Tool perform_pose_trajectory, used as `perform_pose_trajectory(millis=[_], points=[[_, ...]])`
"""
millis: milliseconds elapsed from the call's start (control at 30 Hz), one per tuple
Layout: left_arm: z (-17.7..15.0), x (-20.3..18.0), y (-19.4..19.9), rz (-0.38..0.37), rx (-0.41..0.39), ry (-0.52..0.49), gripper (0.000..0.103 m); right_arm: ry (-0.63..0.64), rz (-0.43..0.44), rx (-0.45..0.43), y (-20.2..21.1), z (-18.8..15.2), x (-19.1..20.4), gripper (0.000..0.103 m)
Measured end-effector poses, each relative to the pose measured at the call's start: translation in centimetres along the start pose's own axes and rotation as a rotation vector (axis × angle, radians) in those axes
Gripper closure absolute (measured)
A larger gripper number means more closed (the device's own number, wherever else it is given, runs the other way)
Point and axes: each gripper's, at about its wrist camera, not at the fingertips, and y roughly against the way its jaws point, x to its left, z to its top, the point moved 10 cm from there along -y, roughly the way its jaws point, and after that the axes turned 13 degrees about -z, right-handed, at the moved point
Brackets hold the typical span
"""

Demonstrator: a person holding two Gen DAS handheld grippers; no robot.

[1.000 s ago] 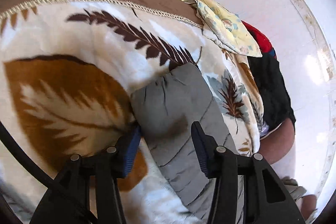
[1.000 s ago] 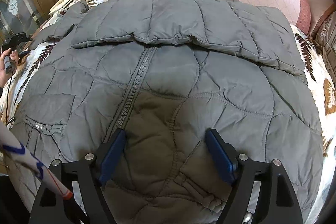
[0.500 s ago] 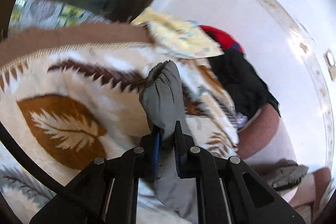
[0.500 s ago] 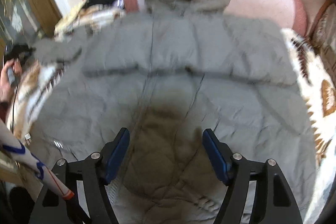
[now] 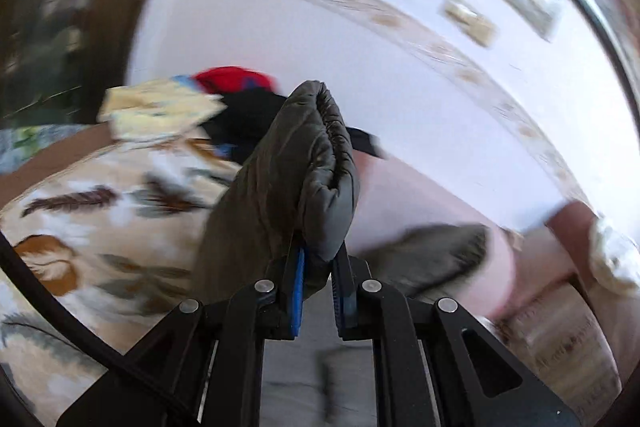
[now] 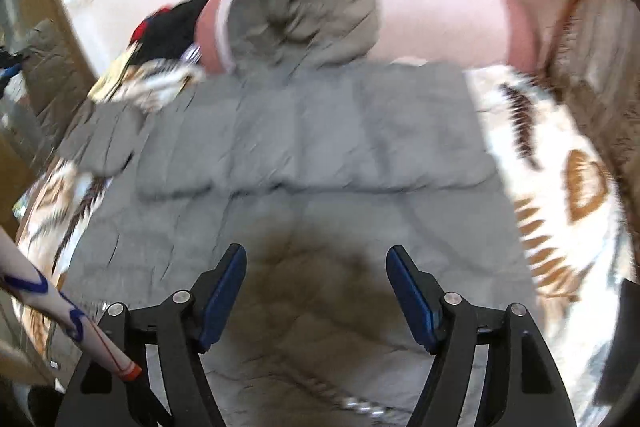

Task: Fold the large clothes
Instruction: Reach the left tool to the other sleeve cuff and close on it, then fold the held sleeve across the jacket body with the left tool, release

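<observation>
A grey quilted hooded jacket (image 6: pixel 320 155) lies spread front-up on a leaf-patterned blanket (image 6: pixel 560 195), its hood (image 6: pixel 308 3) resting on a pink cushion. My left gripper (image 5: pixel 318 267) is shut on the jacket's sleeve cuff (image 5: pixel 304 171) and holds it lifted above the blanket (image 5: pixel 92 219). My right gripper (image 6: pixel 316 279) is open and empty, hovering over the jacket's lower front. Both views are motion-blurred.
A pile of yellow, red and black clothes (image 5: pixel 224 103) lies at the blanket's far edge. A pink cushion (image 5: pixel 420 211) stands against the white wall (image 5: pixel 360 67). A wooden door frame (image 6: pixel 44 67) is on the left. A white striped pole (image 6: pixel 60 323) crosses my right gripper's lower left.
My left gripper closed on the sleeve cuff and lifted it off the blanket, swinging toward the jacket. My right gripper stayed open and drew back a little over the jacket.
</observation>
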Motion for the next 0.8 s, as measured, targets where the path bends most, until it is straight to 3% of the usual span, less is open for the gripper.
perform_pose_trajectory(millis=[200,300,400,600,733,800], points=[[-6.1,-13.8,-3.6,-0.162,0.104,-0.107,0.092,-0.184,-0.016,-0.024,0.9,1.0,-5.4,0.026],[-11.2,-18.9,-6.5,-0.233,0.185,-0.121,0.092,-0.256,-0.029,-0.034,1.5,1.4,-7.7,0.026],[-18.2,-22.2,-10.5,-0.254,0.299,-0.131,0.092,-0.308,-0.048,-0.043,1.9,2.0,-9.9,0.026],[-30.2,-23.1,-16.6,-0.191,0.488,-0.196,0.091,-0.37,-0.08,-0.05,1.8,2.4,-12.8,0.026],[-35.8,-21.5,-18.0,-0.156,0.634,-0.181,0.065,-0.38,-0.081,-0.045,1.4,2.5,-13.1,0.026],[-35.8,-21.3,-17.2,-0.176,0.636,-0.202,0.057,-0.379,-0.084,-0.051,1.4,2.8,-13.1,0.026]])
